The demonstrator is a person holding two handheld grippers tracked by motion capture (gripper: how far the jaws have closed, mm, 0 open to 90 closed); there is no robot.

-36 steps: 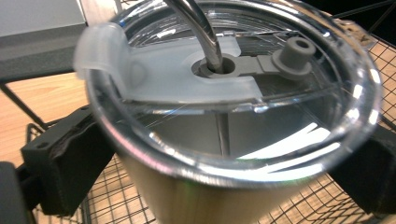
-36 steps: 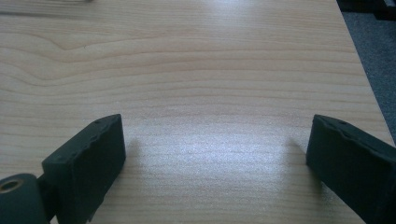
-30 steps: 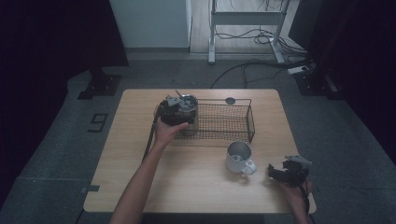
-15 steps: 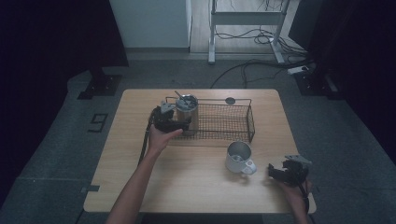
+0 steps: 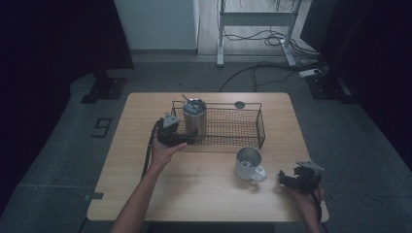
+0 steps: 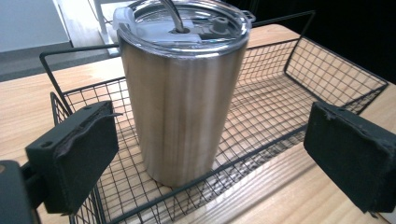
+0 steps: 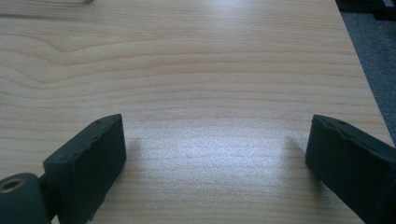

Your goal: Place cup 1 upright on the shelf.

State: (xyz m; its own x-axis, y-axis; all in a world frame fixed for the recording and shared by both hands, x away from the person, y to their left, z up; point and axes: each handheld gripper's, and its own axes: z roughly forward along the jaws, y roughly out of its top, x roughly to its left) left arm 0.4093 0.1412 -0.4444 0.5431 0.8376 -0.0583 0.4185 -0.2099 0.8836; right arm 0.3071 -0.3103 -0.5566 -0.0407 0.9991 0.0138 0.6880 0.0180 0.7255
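Presently, the steel tumbler (image 6: 182, 93) stands upright inside the wire basket (image 5: 233, 127), at the basket's left end, its long axis vertical and its lidded mouth facing up. A straw (image 6: 172, 15) rises through the clear lid (image 6: 184, 21), leaning slightly toward the table's far left. The tumbler's base sits on the basket's mesh floor, close to the near left corner.

The left gripper (image 5: 180, 139) is at the basket's near left corner, just beside the tumbler. Its jaws are spread wide, one on either side of the tumbler in the left gripper view, clear of its wall and grasping nothing.

The right gripper (image 5: 286, 178) rests low near the table's (image 5: 145, 194) near right corner, well apart from the basket. Its jaws are likewise released, with bare wood between them.

A white mug (image 5: 248, 164) stands upright on the table between basket and right gripper, handle toward the right gripper. A small dark disc (image 5: 239, 104) lies behind the basket.
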